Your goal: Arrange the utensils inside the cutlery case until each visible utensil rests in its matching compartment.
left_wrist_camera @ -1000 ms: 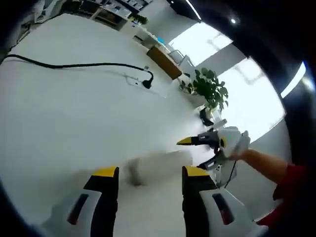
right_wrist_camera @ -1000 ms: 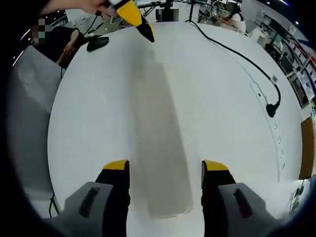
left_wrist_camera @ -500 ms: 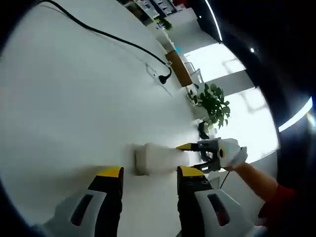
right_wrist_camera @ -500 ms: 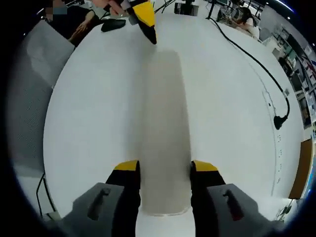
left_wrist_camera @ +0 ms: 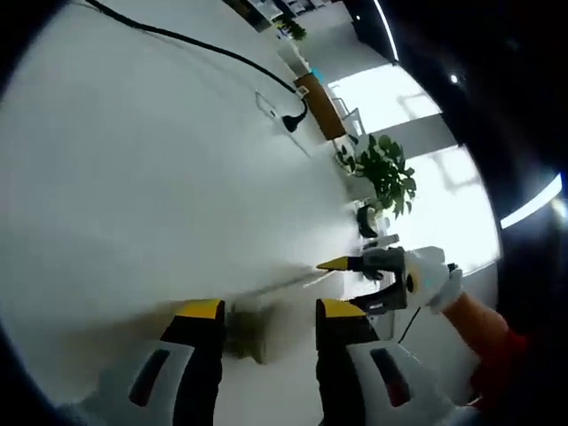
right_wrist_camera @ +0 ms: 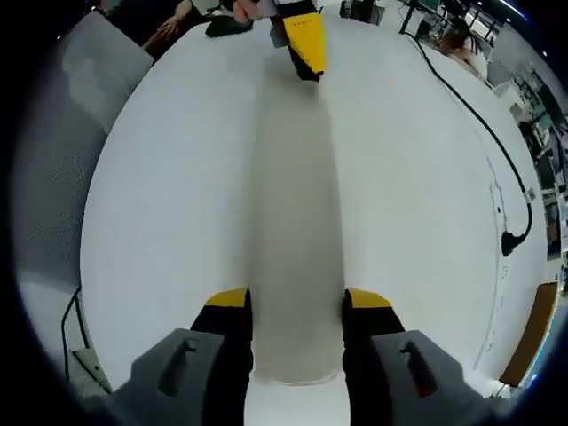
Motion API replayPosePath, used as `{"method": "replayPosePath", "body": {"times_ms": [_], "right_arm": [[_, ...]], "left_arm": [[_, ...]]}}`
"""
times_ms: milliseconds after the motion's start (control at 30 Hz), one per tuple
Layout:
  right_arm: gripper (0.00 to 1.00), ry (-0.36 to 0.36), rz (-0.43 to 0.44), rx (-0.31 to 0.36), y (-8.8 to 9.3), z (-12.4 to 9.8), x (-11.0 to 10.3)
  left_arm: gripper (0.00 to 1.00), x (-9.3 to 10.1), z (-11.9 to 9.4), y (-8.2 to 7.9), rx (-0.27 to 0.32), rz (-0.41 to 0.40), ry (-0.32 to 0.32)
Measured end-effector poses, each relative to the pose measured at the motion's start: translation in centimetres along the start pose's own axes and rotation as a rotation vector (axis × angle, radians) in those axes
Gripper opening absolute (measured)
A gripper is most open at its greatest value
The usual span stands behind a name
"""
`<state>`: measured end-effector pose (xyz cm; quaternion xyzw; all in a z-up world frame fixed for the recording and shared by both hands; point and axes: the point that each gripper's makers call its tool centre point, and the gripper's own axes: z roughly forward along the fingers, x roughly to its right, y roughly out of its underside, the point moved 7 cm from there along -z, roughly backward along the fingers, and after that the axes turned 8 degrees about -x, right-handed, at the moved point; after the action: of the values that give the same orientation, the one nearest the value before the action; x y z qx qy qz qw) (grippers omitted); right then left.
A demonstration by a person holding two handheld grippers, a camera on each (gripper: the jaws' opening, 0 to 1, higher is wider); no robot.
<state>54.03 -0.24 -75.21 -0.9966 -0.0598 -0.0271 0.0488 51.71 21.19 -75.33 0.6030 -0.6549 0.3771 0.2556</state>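
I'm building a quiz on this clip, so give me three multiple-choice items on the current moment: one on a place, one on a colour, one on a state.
1. Where does the long pale case lie relative to the right gripper?
A. Between its fingers
B. Far off to one side of it
C. On top of the black cable

2. What colour are the gripper fingertips?
A. Red
B. Yellow
C. Blue

3. How does the black cable lie?
A. Coiled in a tight pile
B. Hanging off the table edge
C. Stretched out across the white table

Answers: 1 A, the case runs lengthwise from between the two fingers in the right gripper view. 2 B, both tips are yellow over black. 3 C, it trails in a long line to a plug on the tabletop.
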Motion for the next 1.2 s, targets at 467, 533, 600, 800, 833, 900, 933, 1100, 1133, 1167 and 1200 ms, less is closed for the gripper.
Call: {"method": "replayPosePath", "body": {"times_ms": [467,533,600,800,833,900,933,1100,1133,1167,1200], "right_arm": [[0.37,-0.010,-0.005,0.014,-0.1,0.3,0.2],[0.37,-0.009,-0.006,0.015,-0.1,0.3,0.2],[0.37,-0.009,-0.009,0.014,-0.1,0.4,0.2],[0.37,-0.007,-0.002,0.012,-0.1,0.4,0.2],[0.37,-0.007,0.001,0.015,-0.1,0.4,0.2],[0.37,-0.007,0.012,0.018,-0.1,0.4,0.2],[0.37,-0.006,0.019,0.020,0.0,0.4,0.1],[0.37,0.000,0.035,0.014,-0.3,0.4,-0.7],[0.37,0.002,0.036,0.011,-0.5,0.4,-1.0],[0.37,0.000,0.043,0.006,-0.6,0.4,-1.1],[0.37,0.000,0.045,0.004,-0.6,0.4,-1.3]], "left_arm": [[0.17,-2.2,-0.1,-1.3,0.008,0.059,-0.033],[0.17,-2.3,0.0,-1.2,0.021,0.052,-0.031],[0.16,-2.3,0.2,-1.3,0.019,0.038,-0.035],[0.14,-2.1,0.5,-1.0,0.027,0.043,-0.045],[0.14,-2.1,0.5,-0.9,0.029,0.045,-0.046],[0.16,-2.4,0.7,-0.9,0.083,0.002,-0.014],[0.16,-2.4,0.5,-0.7,0.075,-0.019,-0.015],[0.19,-1.7,0.4,-0.5,0.035,0.094,-0.069],[0.19,-1.7,0.2,-0.3,0.043,0.110,-0.077],[0.19,-1.7,0.2,0.0,0.044,0.113,-0.079],[0.18,-1.7,0.1,0.1,0.045,0.114,-0.078]]}}
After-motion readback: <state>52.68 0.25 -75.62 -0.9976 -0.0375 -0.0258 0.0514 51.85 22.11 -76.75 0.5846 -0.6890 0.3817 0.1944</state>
